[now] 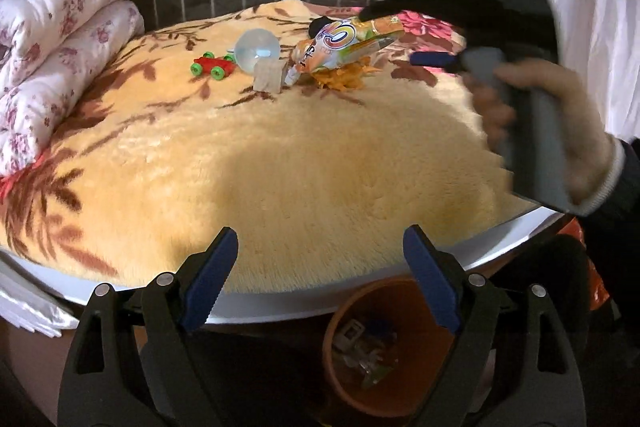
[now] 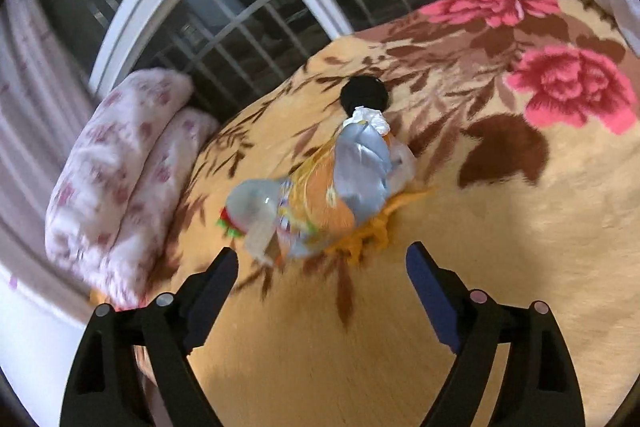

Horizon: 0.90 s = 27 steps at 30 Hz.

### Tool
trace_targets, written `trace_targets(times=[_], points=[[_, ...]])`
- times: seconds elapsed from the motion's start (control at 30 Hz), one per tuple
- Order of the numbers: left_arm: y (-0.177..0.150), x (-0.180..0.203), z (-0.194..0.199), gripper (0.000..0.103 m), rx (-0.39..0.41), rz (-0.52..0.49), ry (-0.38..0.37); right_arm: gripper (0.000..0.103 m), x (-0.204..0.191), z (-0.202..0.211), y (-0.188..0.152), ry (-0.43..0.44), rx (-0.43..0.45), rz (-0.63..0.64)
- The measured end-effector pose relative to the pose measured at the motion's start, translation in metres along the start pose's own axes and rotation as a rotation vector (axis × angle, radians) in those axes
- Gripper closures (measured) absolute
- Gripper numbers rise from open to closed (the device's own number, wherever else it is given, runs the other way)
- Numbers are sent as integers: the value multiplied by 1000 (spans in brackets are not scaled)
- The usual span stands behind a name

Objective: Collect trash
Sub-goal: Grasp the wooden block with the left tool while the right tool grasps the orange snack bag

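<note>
Two grippers over a yellow floral blanket [image 1: 304, 163]. Folded pink quilt [image 1: 60, 39] at its left edge, against the window. Orange bin [image 1: 348, 355] on the floor below the bed edge, scraps inside; left gripper [image 1: 320, 279] hangs above it, jaws wide, nothing between them. Right gripper [image 2: 320, 287] jaws wide too, empty. Snack wrapper [image 2: 340, 195] lies on the blanket just ahead of the right fingertips, not between them, atop orange shreds [image 1: 340, 77]. Clear globe [image 1: 257, 50], wooden block [image 1: 269, 79], red toy car [image 1: 212, 66] just beside it.
</note>
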<state>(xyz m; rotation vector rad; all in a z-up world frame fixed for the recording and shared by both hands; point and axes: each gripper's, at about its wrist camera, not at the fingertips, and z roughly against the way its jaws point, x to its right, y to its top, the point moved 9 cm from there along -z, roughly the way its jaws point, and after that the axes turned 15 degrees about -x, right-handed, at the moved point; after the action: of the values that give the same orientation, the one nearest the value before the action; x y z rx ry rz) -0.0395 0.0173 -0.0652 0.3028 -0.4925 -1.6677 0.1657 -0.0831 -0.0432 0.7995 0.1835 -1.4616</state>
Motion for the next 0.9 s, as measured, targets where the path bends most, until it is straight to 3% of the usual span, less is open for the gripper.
trace_targets(times=[0.27,0.3,0.33,0.37,0.47,0.63,0.9], points=[[-1,-10,-12,20,-24,48,-61,19,6,-47,31,-13,33,-149],[-1,-11,-12,20,-24,54,-65,24,5,-49,33,-22,38,-152],[-2,-11,-12,20,-23,58,-65,43,3,-51,34,-38,31,-145],[-1,-12,-12,20,-22,61,-61,44,1,-51,32,-49,23,-138],[3,-15,-11,20,-18,66,-48,45,-5,-32,26,-60,57,-103],[18,-24,-14,20,-17,101,-61,45,-7,28,11,29,106,-27],[95,-48,-50,20,-50,214,-93,45,37,97,-42,-8,125,38]])
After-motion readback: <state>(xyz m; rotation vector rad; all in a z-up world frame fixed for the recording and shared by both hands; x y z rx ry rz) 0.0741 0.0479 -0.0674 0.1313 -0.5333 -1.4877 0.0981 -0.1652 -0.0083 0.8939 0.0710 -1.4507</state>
